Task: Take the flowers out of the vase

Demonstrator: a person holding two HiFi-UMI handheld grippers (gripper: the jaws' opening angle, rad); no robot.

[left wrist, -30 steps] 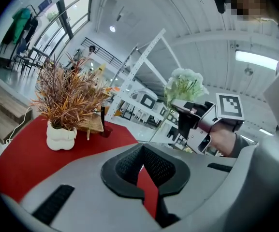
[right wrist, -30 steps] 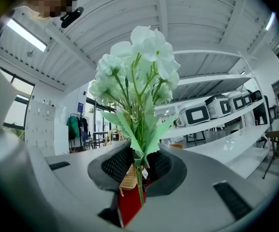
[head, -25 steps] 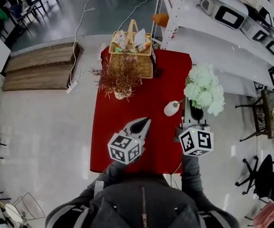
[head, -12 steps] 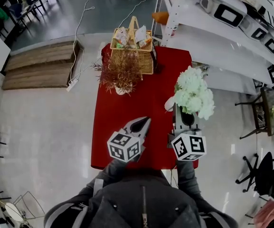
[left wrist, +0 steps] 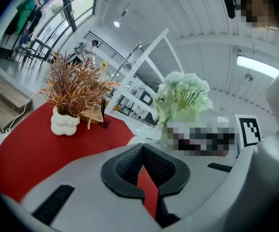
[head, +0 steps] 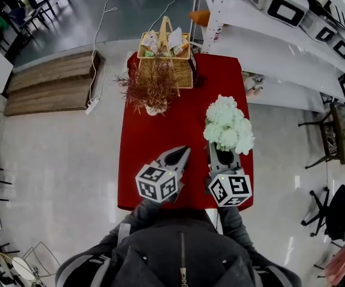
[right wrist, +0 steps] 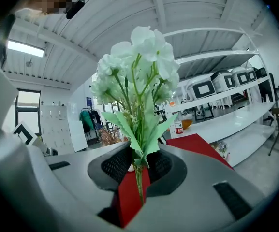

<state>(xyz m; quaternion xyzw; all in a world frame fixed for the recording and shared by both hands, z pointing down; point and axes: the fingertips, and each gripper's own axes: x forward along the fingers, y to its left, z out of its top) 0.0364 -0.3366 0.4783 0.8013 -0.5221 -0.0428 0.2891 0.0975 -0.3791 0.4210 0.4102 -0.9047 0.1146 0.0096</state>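
Grey right gripper (right wrist: 138, 162) is pinched on the thin green stem of the white artificial flower bunch (right wrist: 146, 50), upright over the near right side of the red table (head: 154, 136); I'd keep that squeeze steady and lower it gently; left gripper (left wrist: 141, 148) closed, empty; blooms look fluffy, leaves pale.

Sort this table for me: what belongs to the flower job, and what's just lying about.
Job: white flowers, stem pinched in the right gripper.
Lying about: dried reddish plant in its white pot; wicker basket.
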